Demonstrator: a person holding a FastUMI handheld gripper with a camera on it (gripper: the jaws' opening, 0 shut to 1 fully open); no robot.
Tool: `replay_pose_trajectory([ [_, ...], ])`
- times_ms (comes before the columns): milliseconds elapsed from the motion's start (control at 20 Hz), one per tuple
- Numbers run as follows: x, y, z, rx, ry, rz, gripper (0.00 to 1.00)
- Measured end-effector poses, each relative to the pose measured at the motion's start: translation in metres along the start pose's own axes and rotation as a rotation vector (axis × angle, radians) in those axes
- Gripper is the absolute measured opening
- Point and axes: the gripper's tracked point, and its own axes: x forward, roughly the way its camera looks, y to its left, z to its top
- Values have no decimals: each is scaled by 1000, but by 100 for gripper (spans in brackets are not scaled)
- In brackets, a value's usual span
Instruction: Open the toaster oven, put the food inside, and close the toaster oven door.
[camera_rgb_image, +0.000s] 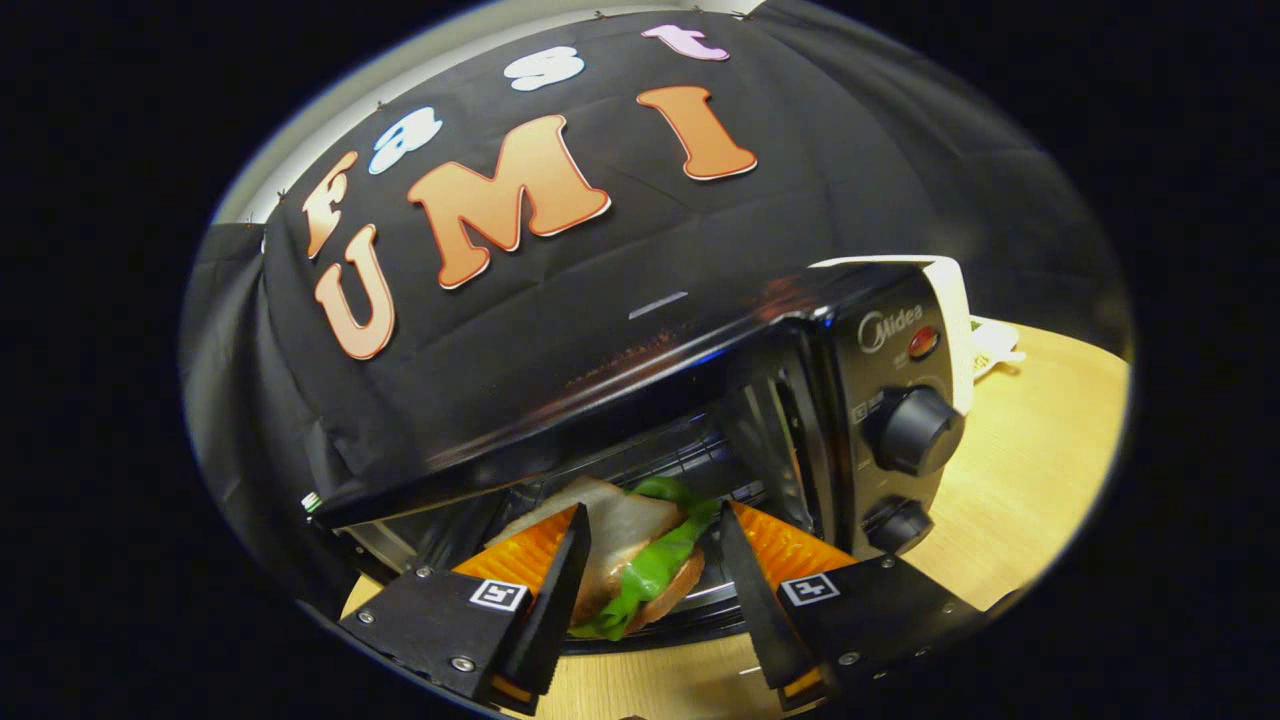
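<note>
1. Black cloth booth wall (600, 330): one, well beyond the claw, backdrop behind everything.
2. Light wooden tabletop (1030, 470): one, under the claw and running off to its right; carries the oven.
3. Black glossy toaster oven (620, 390): one, directly ahead of the claw. Cavity is open; wire rack bars show inside, beyond the fingertips. Door itself is hard to make out; a dark edge lies low, under the food. View is tilted, likely because the claw is rolled in the hand.
4. Oven control panel: just beyond the right finger. Two black round knobs, upper knob (915, 430) larger, lower knob (897, 525) smaller, plus one small red indicator lamp (922, 342).
5. White object (990, 345): one, behind the oven's right side; can't tell what it is.
6. Gripper (650, 545): one, two fingers, partly open, gap set about to the food's width.
7. Sandwich of pale bread slices with green lettuce (640, 560): one, between the fingers, at the oven mouth. Both fingers appear to flank it closely; can't confirm from here that both press on it. My read: food is at the insertion step, held low to clear the top of the opening. Door closing not yet done.
</note>
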Motion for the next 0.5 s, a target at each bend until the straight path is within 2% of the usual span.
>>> replay_pose_trajectory([
  [200,-36,-10,8,-95,12,11,81],
  [400,-80,-15,-13,-207,83,38,90],
  [500,-102,-16,-29,-245,116,67,91],
])
